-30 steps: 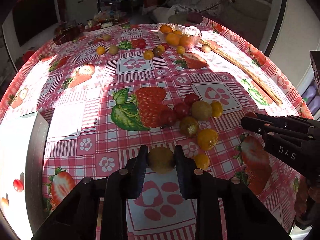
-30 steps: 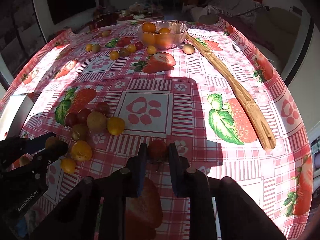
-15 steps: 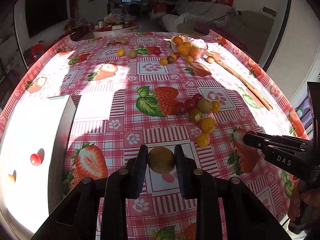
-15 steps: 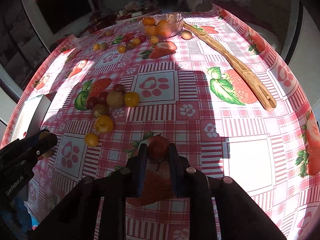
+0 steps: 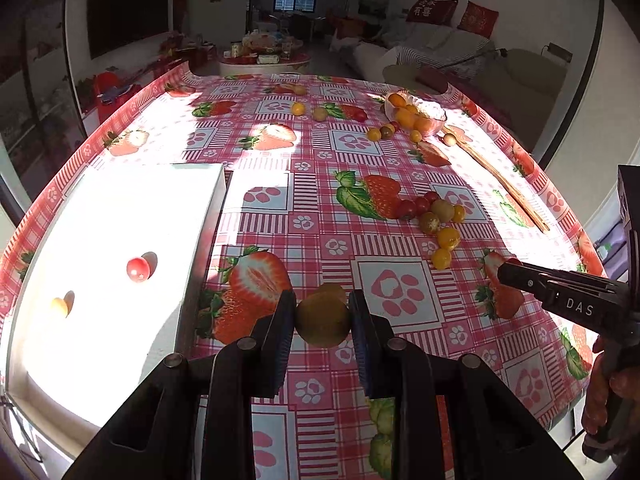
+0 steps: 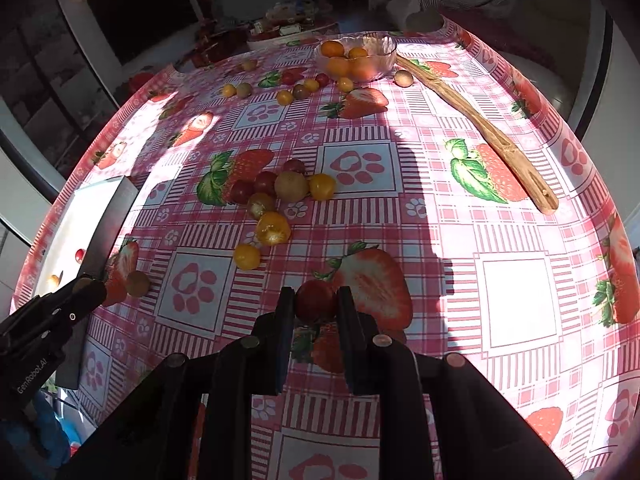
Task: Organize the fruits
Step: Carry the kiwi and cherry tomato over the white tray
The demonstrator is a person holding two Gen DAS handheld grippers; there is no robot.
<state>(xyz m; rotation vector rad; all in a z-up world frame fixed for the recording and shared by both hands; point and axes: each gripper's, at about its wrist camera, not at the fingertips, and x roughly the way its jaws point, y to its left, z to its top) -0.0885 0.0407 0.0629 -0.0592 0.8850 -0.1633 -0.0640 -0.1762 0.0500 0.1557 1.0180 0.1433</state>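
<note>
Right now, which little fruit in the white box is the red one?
The red tomato, lying farther into the white box. The other fruit there, nearer the box's left edge, is the yellow one.

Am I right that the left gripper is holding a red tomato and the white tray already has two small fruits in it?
Not quite. The left gripper holds an olive-green fruit, as the left wrist view shows; the red tomato is in the right gripper. The white tray does hold two small fruits.

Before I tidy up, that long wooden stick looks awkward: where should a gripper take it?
Grip the wooden stick across its narrow width near mid-length, coming from above. It lies flat on the tablecloth with bare cloth on both sides there; its far end sits close to the glass bowl.
</note>
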